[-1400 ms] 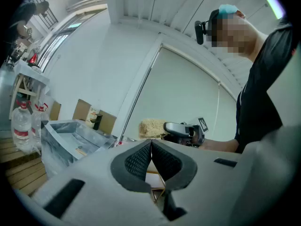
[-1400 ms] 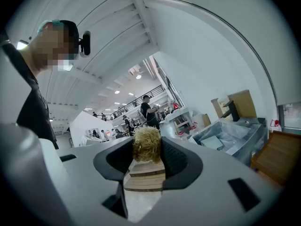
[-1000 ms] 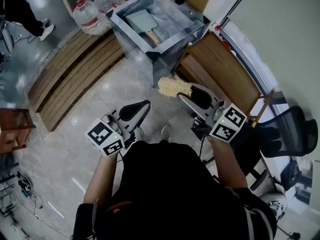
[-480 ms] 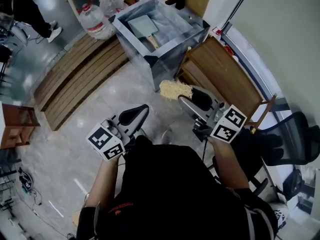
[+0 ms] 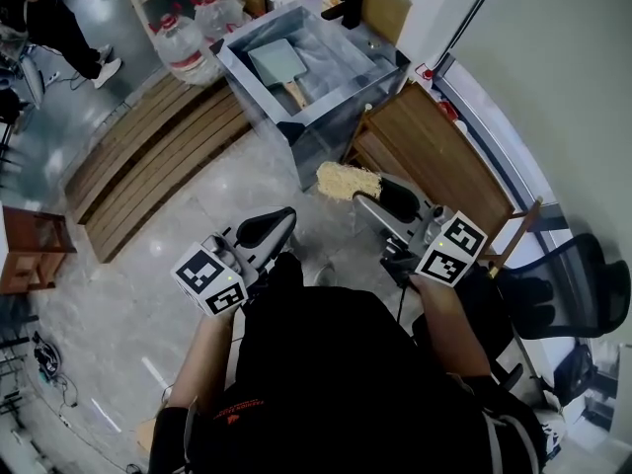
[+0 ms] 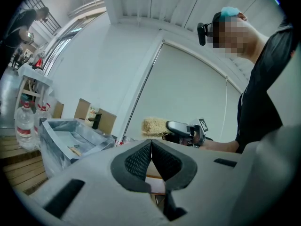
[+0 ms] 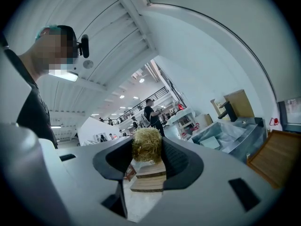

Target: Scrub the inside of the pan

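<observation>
A square grey pan (image 5: 276, 61) with a wooden handle lies inside the steel sink (image 5: 370, 65) at the top of the head view, well ahead of both grippers. My right gripper (image 5: 367, 194) is shut on a straw-coloured scrubber (image 5: 347, 179), which bulges out between the jaws (image 7: 147, 145). The pan (image 7: 214, 142) appears small and far off in the right gripper view. My left gripper (image 5: 269, 226) is held low on the left, jaws pressed together with nothing in them (image 6: 151, 147). From there the scrubber (image 6: 154, 125) shows to the right.
A black faucet (image 5: 345, 5) stands at the sink's far rim. Water bottles (image 5: 190, 39) and long wooden planks (image 5: 148, 141) lie to the left. A wooden board (image 5: 439, 146) leans right of the sink, with a black chair (image 5: 573, 284) beyond. A person (image 5: 39, 13) stands top left.
The sink and pan have slid slightly toward the top of the head view, with more floor showing. Both grippers keep their hold and posture.
</observation>
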`<state>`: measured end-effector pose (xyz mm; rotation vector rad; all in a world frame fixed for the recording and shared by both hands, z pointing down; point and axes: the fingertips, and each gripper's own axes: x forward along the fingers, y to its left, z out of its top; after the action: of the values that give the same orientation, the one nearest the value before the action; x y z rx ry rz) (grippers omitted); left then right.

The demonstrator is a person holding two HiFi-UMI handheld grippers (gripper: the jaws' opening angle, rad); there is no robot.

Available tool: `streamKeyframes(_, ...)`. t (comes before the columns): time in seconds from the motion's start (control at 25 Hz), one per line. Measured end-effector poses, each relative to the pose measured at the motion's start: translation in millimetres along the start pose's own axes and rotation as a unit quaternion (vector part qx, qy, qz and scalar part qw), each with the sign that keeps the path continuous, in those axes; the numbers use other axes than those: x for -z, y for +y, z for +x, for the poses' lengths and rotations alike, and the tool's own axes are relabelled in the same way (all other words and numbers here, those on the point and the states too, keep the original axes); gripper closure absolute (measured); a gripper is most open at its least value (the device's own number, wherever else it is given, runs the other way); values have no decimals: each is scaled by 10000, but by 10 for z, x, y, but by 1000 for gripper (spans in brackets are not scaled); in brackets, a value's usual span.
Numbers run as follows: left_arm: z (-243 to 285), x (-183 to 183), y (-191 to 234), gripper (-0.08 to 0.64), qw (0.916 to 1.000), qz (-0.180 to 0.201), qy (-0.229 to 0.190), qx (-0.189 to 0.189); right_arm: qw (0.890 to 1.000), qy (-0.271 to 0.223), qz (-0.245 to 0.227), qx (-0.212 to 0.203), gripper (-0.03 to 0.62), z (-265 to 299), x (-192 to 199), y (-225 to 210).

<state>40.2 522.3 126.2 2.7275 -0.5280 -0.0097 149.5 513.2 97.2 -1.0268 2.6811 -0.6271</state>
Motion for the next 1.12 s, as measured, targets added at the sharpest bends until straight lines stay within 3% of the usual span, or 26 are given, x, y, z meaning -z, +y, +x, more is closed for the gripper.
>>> streamKeyframes(0.24, 155, -52, 206, 541, 10000, 31, -17, -15, 9999, 32, 71, 104, 410, 84, -42, -264)
streamKeyframes(0.52, 248, -33, 707, 541, 9997, -196, -34, -169, 9997, 208, 83, 96, 410, 440, -58, -562)
streamKeyframes(0.84, 417, -189, 1653, 541, 9991, -418, -7, -97, 9987, 387, 203, 278, 410, 1166, -87, -1123)
streamKeyframes(1.12, 617, -477, 2653, 541, 9983, -550, 74, 180, 9962, 560, 335, 574, 410, 2007, -220, -1754)
